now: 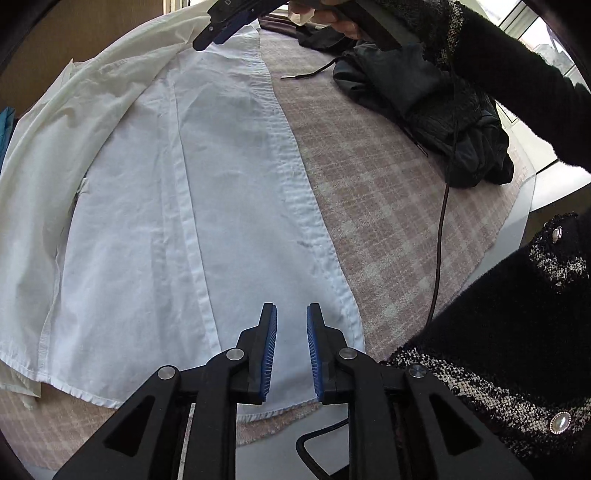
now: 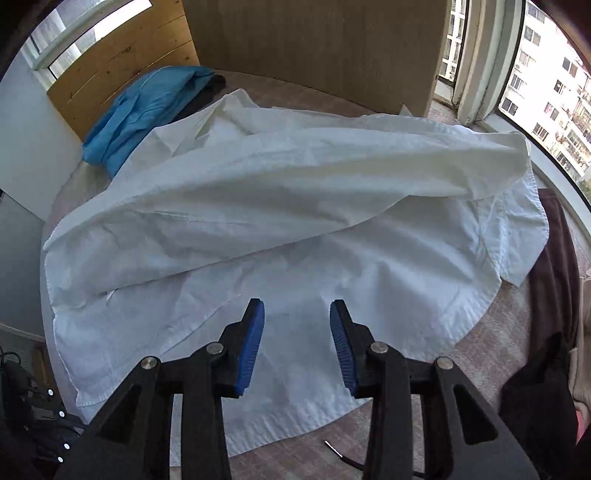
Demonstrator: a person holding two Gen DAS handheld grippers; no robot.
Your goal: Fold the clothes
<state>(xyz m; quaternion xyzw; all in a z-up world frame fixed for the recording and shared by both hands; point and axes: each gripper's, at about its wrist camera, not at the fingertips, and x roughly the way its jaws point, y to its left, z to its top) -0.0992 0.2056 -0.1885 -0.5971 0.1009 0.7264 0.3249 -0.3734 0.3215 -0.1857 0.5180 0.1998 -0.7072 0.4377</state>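
A white shirt (image 1: pixel 155 192) lies spread on the plaid blanket (image 1: pixel 376 199), its far half folded over in loose creases. My left gripper (image 1: pixel 291 314) hangs open just over the shirt's near hem, with nothing between the blue pads (image 1: pixel 269 354). In the right wrist view the same white shirt (image 2: pixel 280 206) fills the middle, one side flopped over the body. My right gripper (image 2: pixel 297 308) is open above the shirt's near edge and holds nothing. The right gripper (image 1: pixel 218 33) also shows at the top of the left wrist view, held by a hand over the shirt's far end.
A dark jacket (image 1: pixel 436 110) with a loose drawstring (image 1: pixel 310 74) lies on the blanket to the right. Blue folded clothing (image 2: pixel 144 110) rests by a wooden board (image 2: pixel 122 59). A brown garment (image 2: pixel 554 258) sits at the right edge. A cable (image 1: pixel 439 240) crosses the blanket. Windows line the right side.
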